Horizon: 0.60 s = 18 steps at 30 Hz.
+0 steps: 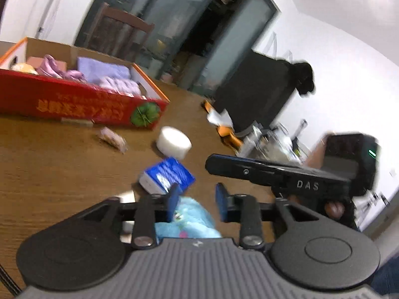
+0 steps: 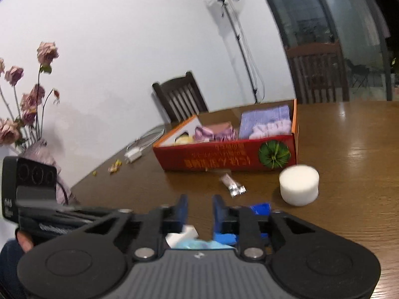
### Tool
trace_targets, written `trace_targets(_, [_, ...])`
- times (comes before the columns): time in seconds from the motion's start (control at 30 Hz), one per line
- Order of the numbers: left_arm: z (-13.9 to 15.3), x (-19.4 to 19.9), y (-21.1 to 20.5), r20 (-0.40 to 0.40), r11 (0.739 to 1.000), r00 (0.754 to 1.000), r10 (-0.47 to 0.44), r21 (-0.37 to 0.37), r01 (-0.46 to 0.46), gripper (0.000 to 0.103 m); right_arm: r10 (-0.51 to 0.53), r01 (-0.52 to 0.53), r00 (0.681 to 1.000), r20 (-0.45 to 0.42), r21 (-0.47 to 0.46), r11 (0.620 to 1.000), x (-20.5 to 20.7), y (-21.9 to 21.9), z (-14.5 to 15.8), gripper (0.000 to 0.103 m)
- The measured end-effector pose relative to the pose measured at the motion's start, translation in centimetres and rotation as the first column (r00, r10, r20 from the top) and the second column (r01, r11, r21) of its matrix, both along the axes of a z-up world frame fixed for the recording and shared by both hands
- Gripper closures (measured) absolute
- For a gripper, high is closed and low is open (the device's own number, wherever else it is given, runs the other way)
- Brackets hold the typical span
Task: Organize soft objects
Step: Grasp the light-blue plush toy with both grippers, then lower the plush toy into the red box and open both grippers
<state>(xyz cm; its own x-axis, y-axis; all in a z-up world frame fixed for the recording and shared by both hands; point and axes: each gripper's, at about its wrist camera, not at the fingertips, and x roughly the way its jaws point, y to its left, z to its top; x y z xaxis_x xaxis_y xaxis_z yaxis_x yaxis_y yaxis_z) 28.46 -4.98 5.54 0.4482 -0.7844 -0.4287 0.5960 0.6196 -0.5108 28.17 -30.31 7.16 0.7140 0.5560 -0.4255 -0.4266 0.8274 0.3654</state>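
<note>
On the wooden desk [image 1: 62,154], my left hand-held gripper [image 1: 197,203] hangs partly open, holding nothing, over a light blue soft toy [image 1: 189,221]. My right hand-held gripper [image 2: 199,214] is likewise partly open and empty. Farther off, the red box [image 2: 224,157] holds purple cloths [image 2: 266,124]; a white foam cylinder [image 2: 299,184] stands beside it.

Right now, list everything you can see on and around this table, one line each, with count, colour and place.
box: one, red, far on the table, holding purple cloths
foam puck: one, white, near the box's green-printed end
wrapped packet: one, pinkish, in front of the box
tissue pack: one, blue and white, ahead of the left claw
plush: one, light blue, under the left claw
chairs: two, dark wood, beyond the table
flowers: one bunch, dusty pink, at the table's edge
table: one, brown wood
left claw: open
right claw: open
</note>
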Motion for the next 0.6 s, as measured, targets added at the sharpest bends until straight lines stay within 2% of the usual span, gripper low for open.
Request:
trace_targets(0.03, [-0.3,-0.3,0.2,-0.004,1.000,1.000,-0.026,0.007,0.026,0.048,0.034,-0.034,0.999,-0.036,0.009,0.999,0.2,-0.5,-0.7,0.059])
trace_targets(0.1, [-1.2,-1.2,0.2,-0.009,0.998,0.999,-0.032,0.047,0.032,0.046,0.058,-0.055,0.994,-0.096,0.034,0.998,0.4,-0.8,-2.1,0.058])
trace_targets(0.17, [-2.1,-1.7,0.1,-0.022,0.995,0.999,-0.024,0.091,0.026,0.046,0.037,-0.034,0.989,-0.141,0.021,0.999,0.5,-0.5,-3.2,0.058])
trace_targets(0.27, [-3.5,-1.8,0.3,-0.066,0.995,0.998,0.013,0.101,-0.006,0.048,0.020,-0.012,0.984,-0.174,0.042,0.999,0.2,-0.4,-4.3,0.058])
trace_targets(0.37, [-4.1,-1.6,0.4,-0.086,0.996,0.995,0.048,0.082,-0.041,0.055,0.006,0.006,0.978,-0.208,0.057,0.998,0.0,-0.3,-5.3,0.059])
trace_targets(0.43, [-4.3,-1.5,0.2,-0.088,0.995,0.994,0.058,0.084,-0.051,0.061,0.010,0.012,0.975,-0.223,0.096,0.995,-0.2,-0.3,-5.8,0.062])
trace_targets(0.5, [-3.8,-1.7,0.1,-0.065,0.995,0.996,0.065,0.076,-0.060,0.063,-0.011,0.034,0.975,-0.224,0.096,0.995,-0.6,-0.2,-5.6,0.063])
trace_targets(0.6, [-1.9,-1.2,0.2,0.000,0.996,0.997,0.078,0.041,-0.078,0.063,-0.032,0.050,0.983,-0.181,0.097,0.994,-0.7,-0.3,-4.0,0.064])
